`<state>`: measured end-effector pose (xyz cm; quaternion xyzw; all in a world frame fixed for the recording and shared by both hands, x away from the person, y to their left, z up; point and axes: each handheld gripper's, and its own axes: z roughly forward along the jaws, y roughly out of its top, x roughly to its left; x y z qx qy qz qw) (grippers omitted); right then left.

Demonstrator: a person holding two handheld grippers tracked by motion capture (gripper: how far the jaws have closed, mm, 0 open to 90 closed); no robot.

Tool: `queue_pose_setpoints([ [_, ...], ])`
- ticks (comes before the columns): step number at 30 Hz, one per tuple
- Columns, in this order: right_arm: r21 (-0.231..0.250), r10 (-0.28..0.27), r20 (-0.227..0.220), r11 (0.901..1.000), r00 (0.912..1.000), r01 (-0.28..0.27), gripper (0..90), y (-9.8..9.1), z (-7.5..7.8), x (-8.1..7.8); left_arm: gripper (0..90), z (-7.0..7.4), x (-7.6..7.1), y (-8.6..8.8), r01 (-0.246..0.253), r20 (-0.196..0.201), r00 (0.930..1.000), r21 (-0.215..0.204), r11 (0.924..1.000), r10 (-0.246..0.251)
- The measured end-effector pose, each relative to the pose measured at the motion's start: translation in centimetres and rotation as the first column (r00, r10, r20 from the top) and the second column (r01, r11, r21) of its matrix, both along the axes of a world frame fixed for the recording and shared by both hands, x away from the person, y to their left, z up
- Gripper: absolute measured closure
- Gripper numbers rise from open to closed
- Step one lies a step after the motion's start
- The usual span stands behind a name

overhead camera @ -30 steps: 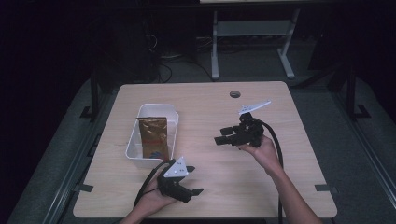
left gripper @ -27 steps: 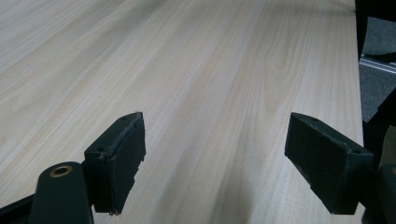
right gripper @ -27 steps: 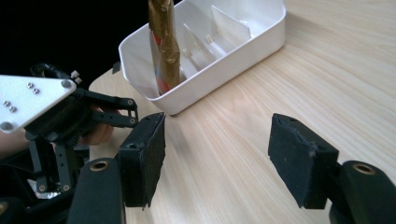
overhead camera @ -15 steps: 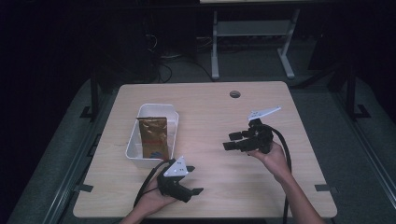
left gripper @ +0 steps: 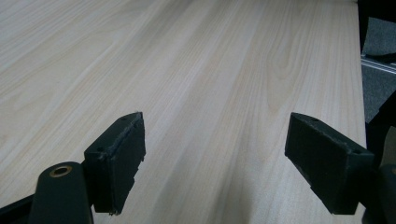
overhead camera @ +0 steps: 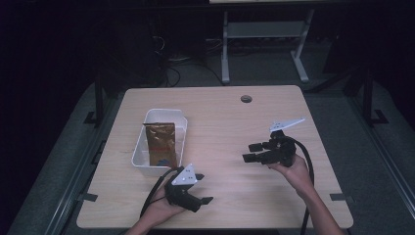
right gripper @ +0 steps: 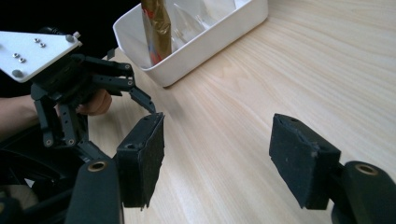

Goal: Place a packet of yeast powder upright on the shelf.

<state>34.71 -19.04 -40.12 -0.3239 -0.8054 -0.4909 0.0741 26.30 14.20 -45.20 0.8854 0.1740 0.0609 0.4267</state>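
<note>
With nothing held: grippers (overhead camera: 201,188) apart.

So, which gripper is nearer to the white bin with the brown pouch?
The left. The left gripper sits just below the white bin's near end, by its corner. The right gripper hangs farther off to the bin's right, across bare table.

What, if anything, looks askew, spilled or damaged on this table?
Nothing stands out. The brown foil pouch lies inside the white bin, nothing is spilled on the wooden table, and both the left claw and the right claw are open and empty.
</note>
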Motion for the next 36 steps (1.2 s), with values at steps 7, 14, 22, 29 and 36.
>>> queue_pose_setpoints([
  [7,-0.007,-0.005,-0.006,1.0,1.0,0.005,34.8,-0.7,-0.9,-0.9,19.7,0.0,0.0,0.1,-0.003,0.002,1.0,-0.002,1.0,0.003],
  [14,-0.012,-0.015,-0.017,0.9998,0.9997,0.014,34.8,-1.7,-1.8,-1.8,19.7,0.1,0.0,0.1,-0.005,0.0,1.0,-0.004,1.0,0.005],
  [22,-0.007,-0.032,-0.035,0.9995,0.9989,0.031,34.7,-2.9,-2.8,-3.0,19.9,0.0,0.0,0.1,-0.003,-0.001,1.0,0.003,1.0,0.003],
  [29,-0.015,-0.036,-0.026,0.9993,0.999,0.035,34.3,-3.3,-4.1,-4.7,20.3,0.0,0.1,0.0,0.001,-0.002,1.0,0.006,1.0,-0.001],
  [36,-0.046,-0.041,-0.014,0.9981,0.9991,0.04,33.5,-3.0,-4.7,-6.3,20.7,0.0,0.0,0.0,0.003,0.0,1.0,0.007,1.0,-0.003],
])
